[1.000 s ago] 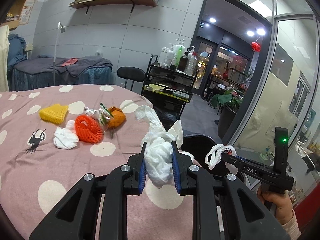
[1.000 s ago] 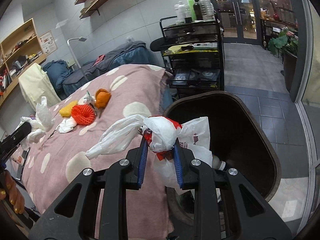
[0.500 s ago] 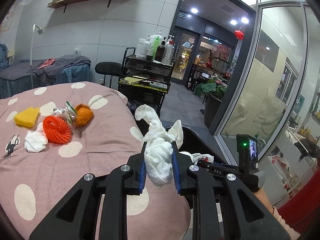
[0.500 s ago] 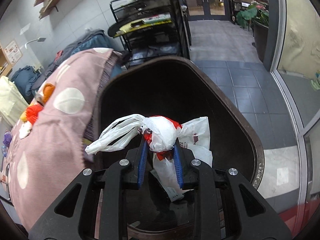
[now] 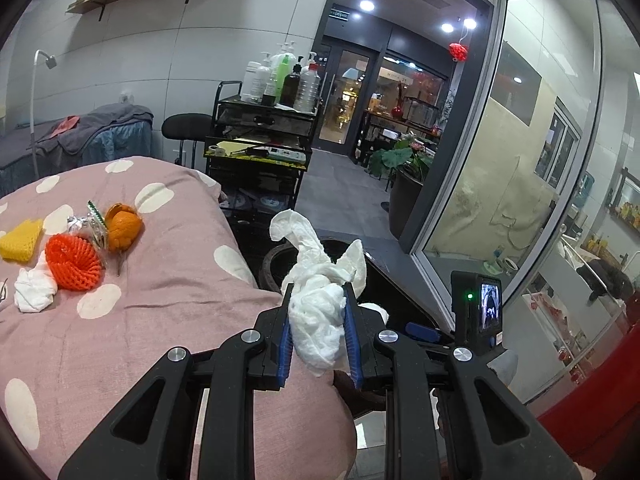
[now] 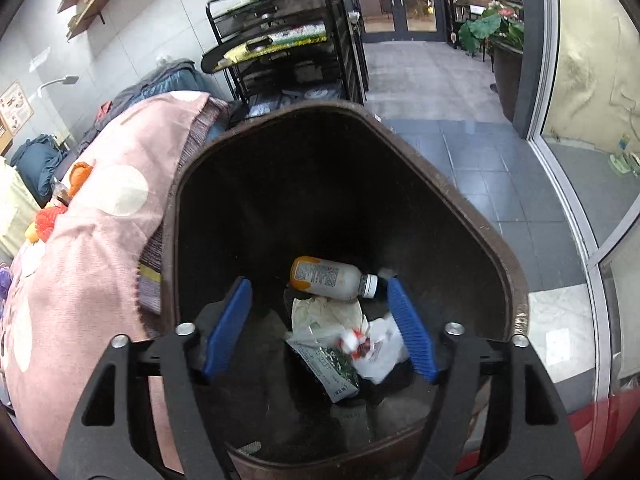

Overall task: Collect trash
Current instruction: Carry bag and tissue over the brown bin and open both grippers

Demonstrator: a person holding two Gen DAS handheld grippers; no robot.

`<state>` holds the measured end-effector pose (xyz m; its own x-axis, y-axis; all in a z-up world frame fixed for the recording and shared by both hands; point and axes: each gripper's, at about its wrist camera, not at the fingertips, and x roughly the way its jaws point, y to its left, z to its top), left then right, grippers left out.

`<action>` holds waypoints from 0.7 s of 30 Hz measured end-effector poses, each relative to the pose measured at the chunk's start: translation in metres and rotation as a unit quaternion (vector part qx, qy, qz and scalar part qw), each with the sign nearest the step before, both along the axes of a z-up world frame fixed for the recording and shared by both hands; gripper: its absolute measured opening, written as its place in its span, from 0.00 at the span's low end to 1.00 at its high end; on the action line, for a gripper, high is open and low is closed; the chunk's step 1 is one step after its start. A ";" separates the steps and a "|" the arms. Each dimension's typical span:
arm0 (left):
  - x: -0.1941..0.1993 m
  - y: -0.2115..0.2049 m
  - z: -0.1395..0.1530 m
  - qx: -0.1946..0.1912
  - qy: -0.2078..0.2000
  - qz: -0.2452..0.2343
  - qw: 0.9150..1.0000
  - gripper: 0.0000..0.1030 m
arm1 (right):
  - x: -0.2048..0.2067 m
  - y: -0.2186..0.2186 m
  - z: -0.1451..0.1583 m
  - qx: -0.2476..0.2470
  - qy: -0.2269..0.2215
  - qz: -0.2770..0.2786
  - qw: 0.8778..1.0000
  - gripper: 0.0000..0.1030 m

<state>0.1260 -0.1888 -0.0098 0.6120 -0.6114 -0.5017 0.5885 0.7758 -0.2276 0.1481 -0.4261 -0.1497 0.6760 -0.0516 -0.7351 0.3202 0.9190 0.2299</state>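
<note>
My left gripper is shut on a crumpled white tissue, held at the edge of the pink spotted table, next to the dark bin. My right gripper is open and empty over the brown trash bin. A white plastic bag with red print lies at the bin's bottom beside a bottle and wrappers. On the table lie an orange foam net, an orange peel, a yellow foam net, a white tissue and a foil wrapper.
A black cart with bottles stands behind the table, also in the right wrist view. A glass partition is on the right. A potted plant stands on the tiled floor. The right gripper's body shows in the left wrist view.
My right gripper opened and let the white plastic bag fall into the bin. My left gripper moved right, toward the bin, still holding the tissue.
</note>
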 end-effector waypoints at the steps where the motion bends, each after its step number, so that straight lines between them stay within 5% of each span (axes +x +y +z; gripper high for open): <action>1: 0.000 -0.005 0.000 0.003 -0.002 -0.005 1.000 0.21 | -0.003 0.001 0.004 -0.007 -0.006 -0.001 1.000 0.77; 9: 0.004 -0.040 -0.006 0.019 -0.002 -0.047 0.999 0.21 | -0.025 -0.010 0.033 -0.032 -0.043 -0.035 0.998 0.81; 21: 0.019 -0.078 -0.024 0.041 0.022 -0.075 0.996 0.21 | -0.050 -0.043 0.043 -0.041 -0.041 -0.084 0.995 0.81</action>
<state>0.1451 -0.2664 -0.0339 0.4935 -0.6503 -0.5776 0.6902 0.6969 -0.1950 0.0985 -0.4690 -0.1063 0.7098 -0.2258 -0.6672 0.4539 0.8709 0.1881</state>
